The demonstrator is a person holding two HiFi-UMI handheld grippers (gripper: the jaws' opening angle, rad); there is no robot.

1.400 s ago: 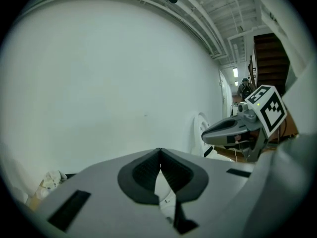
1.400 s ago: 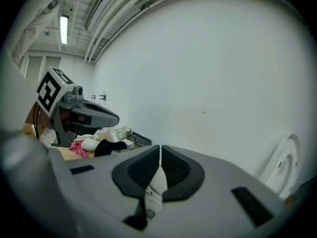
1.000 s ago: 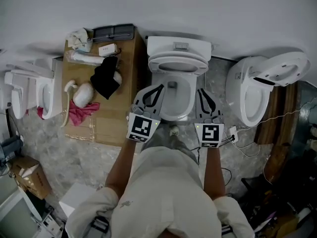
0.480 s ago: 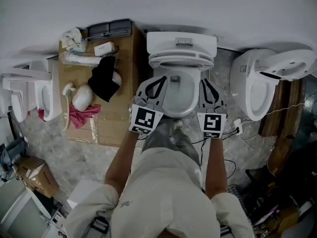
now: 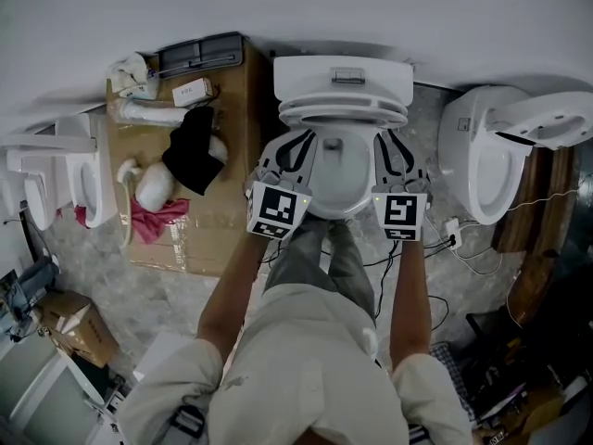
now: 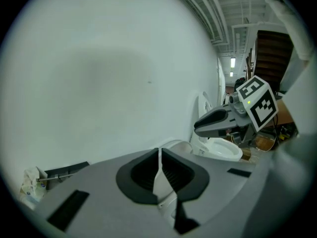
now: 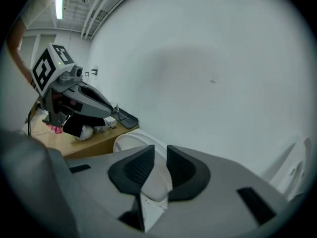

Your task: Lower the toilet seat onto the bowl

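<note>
The white toilet stands in the middle of the head view, with its tank (image 5: 343, 75) against the wall. Its seat (image 5: 343, 115) shows as a flat oval just below the tank, above the open bowl (image 5: 341, 182). My left gripper (image 5: 298, 139) flanks the bowl's left rim and my right gripper (image 5: 389, 139) its right rim. The left gripper (image 6: 159, 150) is shut but for a hairline slit. The right gripper (image 7: 161, 151) has just been opening. Its jaws stand apart with a white toilet part (image 7: 130, 142) showing in the gap, and the pads do not press on it.
A wooden platform (image 5: 227, 221) on the left carries a black cloth (image 5: 193, 148), a pink cloth (image 5: 153, 214) and white items. Other toilets stand at right (image 5: 482, 170) and left (image 5: 56, 174). Cables (image 5: 454, 248) trail on the floor, and a cardboard box (image 5: 69, 327) sits at lower left.
Both grippers have moved forward along the bowl's sides toward the tank and sunk. The seat's oval looks flatter against the tank than before.
</note>
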